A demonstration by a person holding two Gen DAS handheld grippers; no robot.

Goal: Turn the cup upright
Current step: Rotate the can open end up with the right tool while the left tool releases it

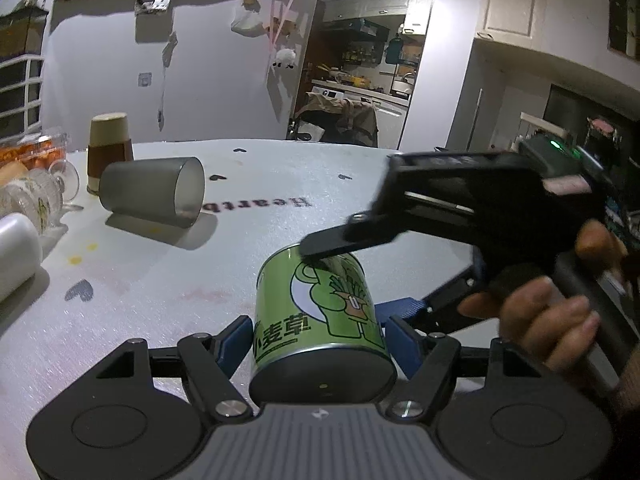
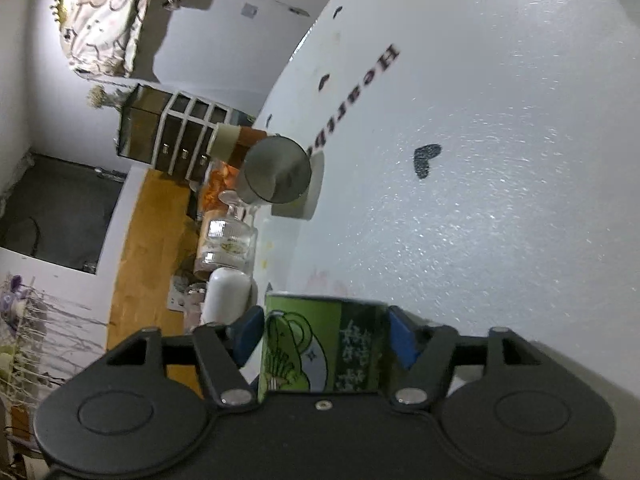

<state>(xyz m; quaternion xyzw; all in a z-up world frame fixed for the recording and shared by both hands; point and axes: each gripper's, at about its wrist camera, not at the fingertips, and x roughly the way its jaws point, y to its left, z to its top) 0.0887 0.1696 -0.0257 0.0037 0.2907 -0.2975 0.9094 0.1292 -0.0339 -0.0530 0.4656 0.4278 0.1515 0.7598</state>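
My left gripper (image 1: 318, 340) squeezes the green cup (image 1: 320, 320) at its flat dark bottom, and my right gripper (image 2: 324, 338) squeezes its far end too. The cup lies sideways just above the table (image 1: 140, 300). Its round, smooth, shiny side might slip if I twist too fast.

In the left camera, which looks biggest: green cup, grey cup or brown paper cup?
1. Green cup, though it is nearest the camera.
2. Grey cup.
3. Brown paper cup, farthest away.
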